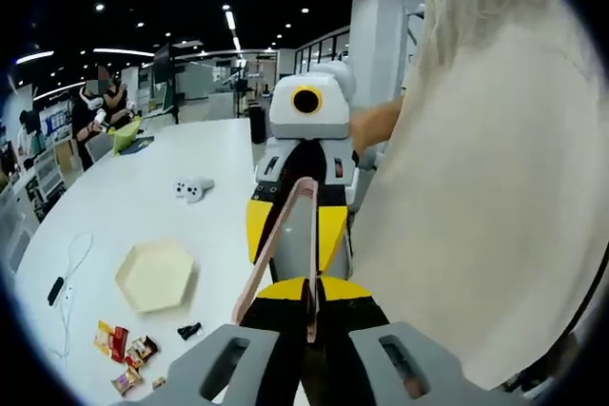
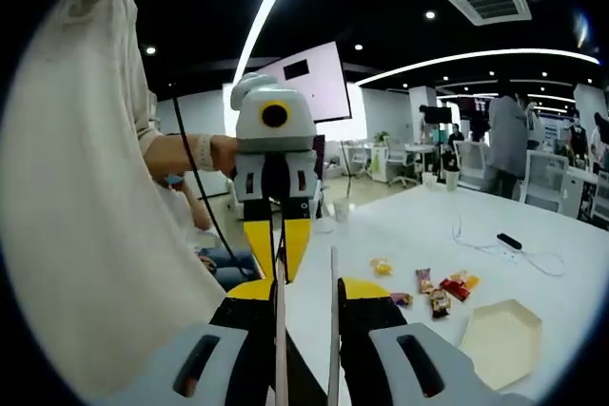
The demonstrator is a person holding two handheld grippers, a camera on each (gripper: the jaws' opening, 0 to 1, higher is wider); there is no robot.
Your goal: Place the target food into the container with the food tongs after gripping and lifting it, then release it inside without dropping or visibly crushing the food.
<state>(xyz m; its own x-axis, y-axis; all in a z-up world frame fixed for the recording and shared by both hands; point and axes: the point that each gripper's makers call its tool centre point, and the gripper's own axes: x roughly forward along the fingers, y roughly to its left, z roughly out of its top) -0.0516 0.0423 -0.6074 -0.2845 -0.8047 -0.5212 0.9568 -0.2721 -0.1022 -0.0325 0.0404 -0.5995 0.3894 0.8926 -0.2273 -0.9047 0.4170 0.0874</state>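
Copper-coloured food tongs [image 1: 283,235] [image 2: 333,311] hang in the air between my two grippers. My right gripper [image 2: 307,287] [image 1: 297,235] grips them with both arms between its jaws, the hinge end toward its body. My left gripper [image 1: 312,287] [image 2: 279,249] faces it and is shut on the tip of one arm. Below, on the white table [image 1: 143,206], stands an empty cream hexagonal container [image 1: 155,276] [image 2: 500,339]. Several wrapped snack packets [image 1: 124,349] [image 2: 440,297] lie beside it.
A white game controller [image 1: 193,189] lies farther along the table, and a white cable with a black remote [image 1: 57,289] [image 2: 509,241] nearby. A small black object [image 1: 188,331] sits by the container. The person's cream garment [image 1: 476,187] is close. Other people stand by far desks.
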